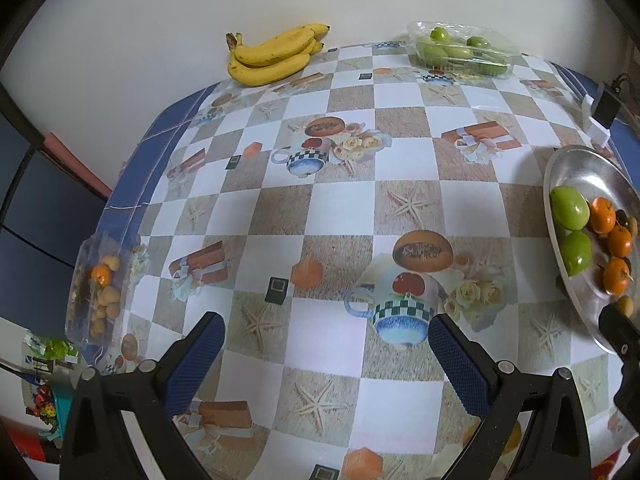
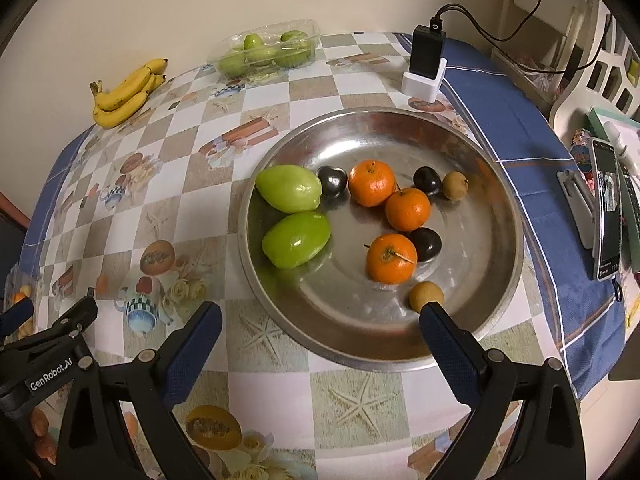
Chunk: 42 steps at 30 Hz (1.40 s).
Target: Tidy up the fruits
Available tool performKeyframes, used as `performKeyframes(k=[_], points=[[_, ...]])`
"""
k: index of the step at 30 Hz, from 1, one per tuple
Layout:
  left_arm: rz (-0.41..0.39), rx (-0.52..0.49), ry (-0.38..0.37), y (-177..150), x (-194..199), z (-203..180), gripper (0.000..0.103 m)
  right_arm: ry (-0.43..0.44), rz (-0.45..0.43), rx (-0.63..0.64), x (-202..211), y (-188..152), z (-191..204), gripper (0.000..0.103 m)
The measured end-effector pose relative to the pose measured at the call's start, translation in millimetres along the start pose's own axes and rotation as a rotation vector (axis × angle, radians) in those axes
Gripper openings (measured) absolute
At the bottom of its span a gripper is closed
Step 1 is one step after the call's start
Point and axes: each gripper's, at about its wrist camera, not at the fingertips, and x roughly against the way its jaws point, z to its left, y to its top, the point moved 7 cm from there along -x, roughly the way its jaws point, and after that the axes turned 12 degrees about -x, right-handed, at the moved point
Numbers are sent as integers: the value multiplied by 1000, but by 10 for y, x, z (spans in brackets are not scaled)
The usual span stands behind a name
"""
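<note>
A round steel tray (image 2: 480, 160) holds two green fruits (image 2: 290, 188), three oranges (image 2: 372, 182), three dark plums (image 2: 426, 242) and two small brown fruits (image 2: 426, 295). My right gripper (image 2: 320, 320) is open and empty, just above the tray's near rim. My left gripper (image 1: 326, 332) is open and empty over the patterned tablecloth, left of the tray (image 1: 576, 172). A banana bunch (image 1: 272, 54) lies at the far edge. A clear box of green fruits (image 1: 460, 50) sits at the far right. A clear bag of small brown fruits and an orange (image 1: 100, 288) lies at the table's left edge.
A black device in a white stand (image 2: 426, 64) with a cable stands behind the tray. A phone on a stand (image 2: 606, 208) and clutter sit at the right. The wall runs close behind the table. The left gripper's body (image 2: 48, 344) shows at the right view's lower left.
</note>
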Motion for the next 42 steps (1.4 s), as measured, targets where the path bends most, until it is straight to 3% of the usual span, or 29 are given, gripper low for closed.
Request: performKeyframes(k=[21, 42], points=[[-62, 38, -63, -62, 230, 56, 103, 9, -59, -26, 259, -53, -55, 99], [-60, 53, -88, -71, 212, 100, 103, 4, -54, -25, 242, -59, -47, 99]])
